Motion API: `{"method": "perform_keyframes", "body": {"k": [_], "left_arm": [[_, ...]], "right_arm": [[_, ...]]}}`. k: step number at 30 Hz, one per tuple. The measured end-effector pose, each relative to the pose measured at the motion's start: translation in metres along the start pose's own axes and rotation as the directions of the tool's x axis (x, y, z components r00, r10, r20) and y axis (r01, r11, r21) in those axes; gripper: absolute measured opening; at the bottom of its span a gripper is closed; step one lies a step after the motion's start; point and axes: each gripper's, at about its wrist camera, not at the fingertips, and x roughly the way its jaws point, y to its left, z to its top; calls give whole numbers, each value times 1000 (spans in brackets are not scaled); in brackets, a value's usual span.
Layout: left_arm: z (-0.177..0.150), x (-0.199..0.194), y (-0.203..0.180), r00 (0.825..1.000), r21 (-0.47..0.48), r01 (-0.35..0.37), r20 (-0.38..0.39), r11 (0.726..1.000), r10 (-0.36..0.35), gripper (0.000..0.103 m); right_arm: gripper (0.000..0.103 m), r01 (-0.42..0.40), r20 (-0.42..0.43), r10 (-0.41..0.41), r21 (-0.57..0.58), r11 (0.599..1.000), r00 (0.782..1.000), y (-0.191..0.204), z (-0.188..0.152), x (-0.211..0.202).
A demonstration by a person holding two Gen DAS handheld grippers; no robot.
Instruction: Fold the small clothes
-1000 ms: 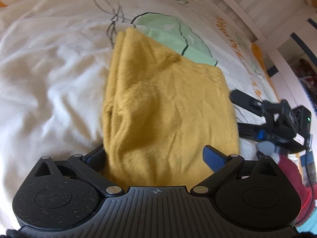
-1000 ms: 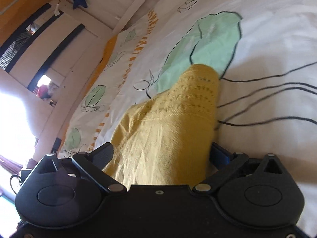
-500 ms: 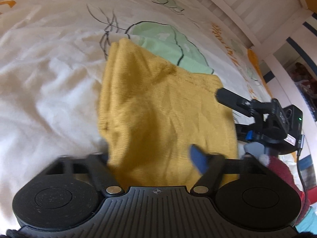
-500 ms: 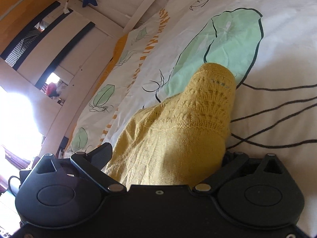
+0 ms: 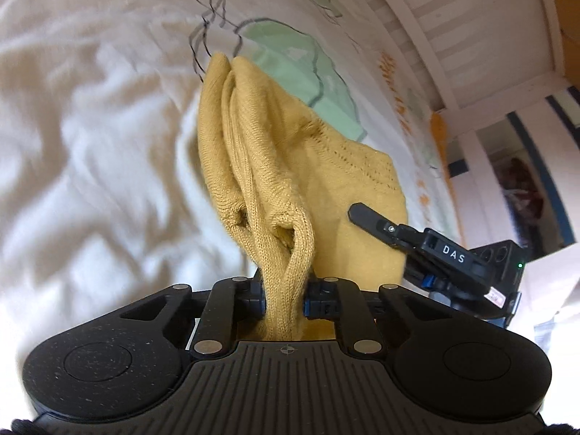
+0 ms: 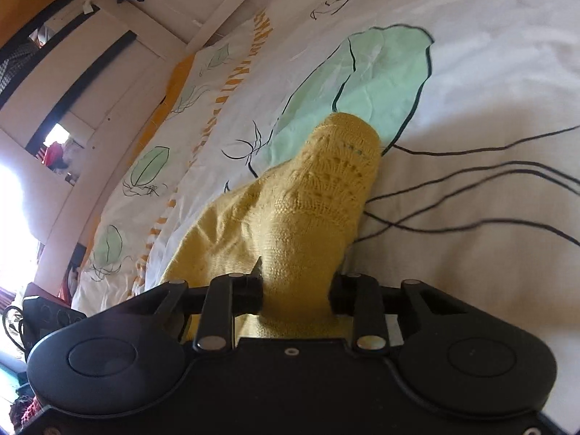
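A small mustard-yellow knitted garment lies on a white bedspread, bunched into folds near me. My left gripper is shut on its near edge, which is pinched into a thick roll between the jaws. My right gripper is shut on the garment's other near corner, the one with the lacy hem. The right gripper also shows in the left wrist view, at the garment's right edge. The fingertips of both are hidden by the cloth.
The bedspread is white and rumpled, with green leaf prints and black lines. A white slatted bed rail runs along the far side. White furniture with dark stripes stands past the bed.
Both grippers were open around the garment's near edge and have closed on it. The cloth has bunched up and lifted at the near side.
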Motion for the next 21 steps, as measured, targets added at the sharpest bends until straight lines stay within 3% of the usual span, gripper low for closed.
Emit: {"method": "perform_keyframes", "body": {"k": [7,13,16,18,21], "left_arm": [[-62,-10,-36,993,19,83,-91,996,-81,15],[-124,-27,-62,991,84,62,-128,995,-51,15],[-146,-37,-58,994,98,7,-108,995,4,15],[-155,-39,-55,993,127,-80,-72,989,89,15],[-165,-42,-53,972,218,-226,-9,949,233,19]], "right_arm": [[39,61,-49,-59,36,997,997,8,-37,-66],[40,100,-98,-95,46,994,991,8,-84,-122],[43,123,-84,-120,32,992,989,7,-103,-139],[44,166,-51,-164,36,985,985,4,-109,-147],[54,244,10,-245,38,969,970,3,-113,-159]]}}
